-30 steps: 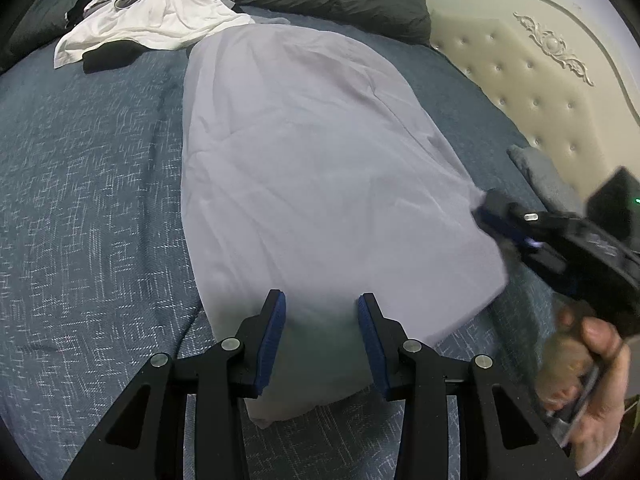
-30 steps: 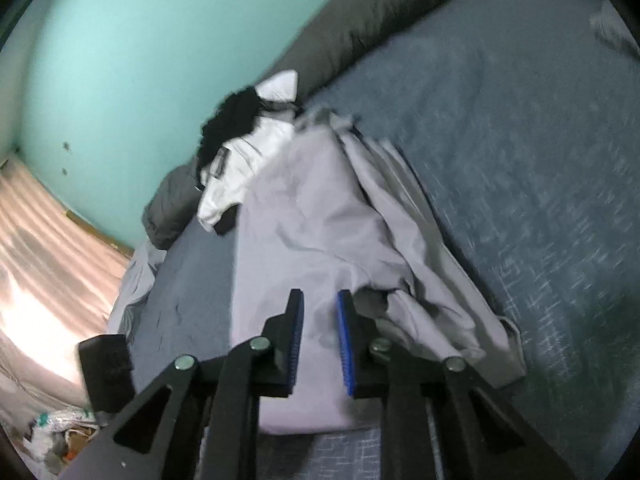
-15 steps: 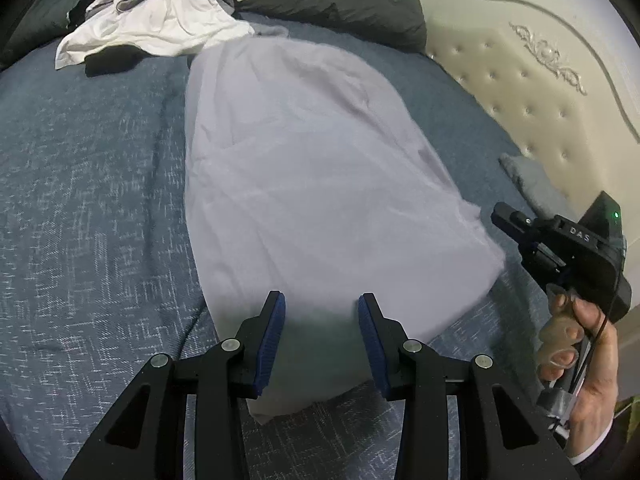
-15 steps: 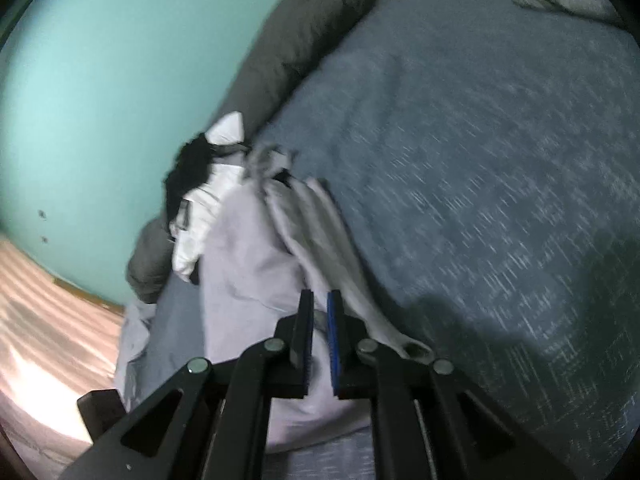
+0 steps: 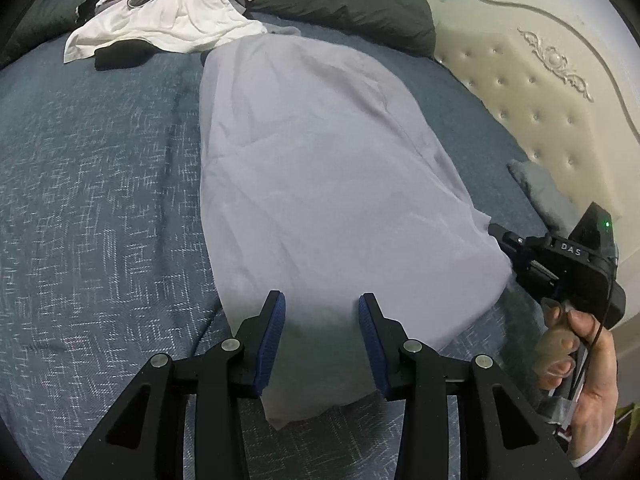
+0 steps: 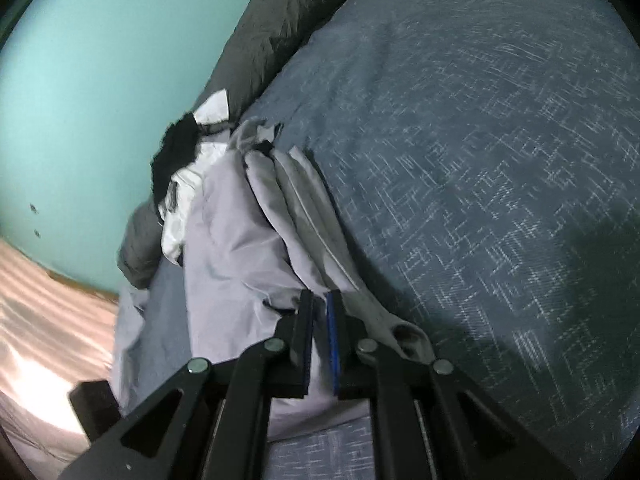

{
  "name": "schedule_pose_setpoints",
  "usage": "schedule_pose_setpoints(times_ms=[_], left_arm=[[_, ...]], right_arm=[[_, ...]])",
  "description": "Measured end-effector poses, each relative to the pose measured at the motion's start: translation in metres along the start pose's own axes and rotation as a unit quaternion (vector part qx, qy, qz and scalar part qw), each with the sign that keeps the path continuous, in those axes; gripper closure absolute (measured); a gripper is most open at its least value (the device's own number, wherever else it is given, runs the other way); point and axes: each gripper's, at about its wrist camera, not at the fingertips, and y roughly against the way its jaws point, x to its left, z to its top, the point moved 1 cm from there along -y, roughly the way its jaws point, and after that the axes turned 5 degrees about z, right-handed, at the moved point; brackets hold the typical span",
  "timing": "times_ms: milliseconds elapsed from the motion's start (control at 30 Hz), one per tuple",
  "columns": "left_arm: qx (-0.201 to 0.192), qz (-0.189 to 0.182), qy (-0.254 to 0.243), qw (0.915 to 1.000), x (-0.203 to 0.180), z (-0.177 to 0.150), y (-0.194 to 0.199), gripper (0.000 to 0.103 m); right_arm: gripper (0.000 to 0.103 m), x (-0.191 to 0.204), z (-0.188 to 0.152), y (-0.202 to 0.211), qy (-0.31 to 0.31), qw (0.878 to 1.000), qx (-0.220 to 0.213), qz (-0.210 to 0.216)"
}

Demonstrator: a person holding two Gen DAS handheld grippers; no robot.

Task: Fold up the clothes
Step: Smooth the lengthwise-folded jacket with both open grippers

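A pale grey garment [image 5: 312,184] lies spread lengthwise on the blue patterned bedspread [image 5: 100,200], running from the lower centre of the left wrist view to the upper centre. Its top end touches a heap of white and black clothes [image 5: 168,20] at the upper left, which lies against a dark grey pillow [image 5: 352,0]. A cream tufted headboard [image 5: 540,92] fills the upper right.

The left gripper [image 5: 320,336] sits at the bottom centre, jaws partly apart, above the garment's near end. Fabric shows between the blue pads, but they do not press on it.

The right gripper [image 6: 319,332], seen at the right edge of the left wrist view in the person's hand [image 5: 576,364], meets the garment's right edge. In the right wrist view its jaws stand almost together, with a narrow strip of the grey fabric pinched between them at the lower centre; bunched folds trail toward the upper left. A teal wall [image 6: 100,60] occupies the upper left there.
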Motion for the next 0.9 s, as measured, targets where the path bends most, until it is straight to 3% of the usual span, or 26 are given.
schedule_pose_setpoints(times_ms=[167,333,600,700,900], left_arm=[[-0.012,0.004,0.008,0.9999,0.010,0.003,0.008,0.061],[-0.013,-0.003,0.027,0.9996,0.029,-0.001,0.010,0.061],[-0.020,-0.045,0.047,0.9977,0.044,0.002,0.011,0.061],[-0.019,-0.060,0.050,0.9968,0.044,0.001,0.008,0.061],[-0.018,-0.071,0.044,0.9963,0.043,0.003,0.002,0.061]], right_arm=[[0.097,0.028,0.008,0.008,0.030,0.998,-0.007,0.049],[0.097,0.048,0.013,-0.004,0.050,0.996,0.021,0.069],[0.097,0.104,0.051,-0.042,0.169,0.983,0.076,0.003],[0.097,0.124,0.067,-0.070,0.215,0.971,0.103,-0.033],[0.097,0.144,0.091,-0.135,0.277,0.946,0.152,-0.066]])
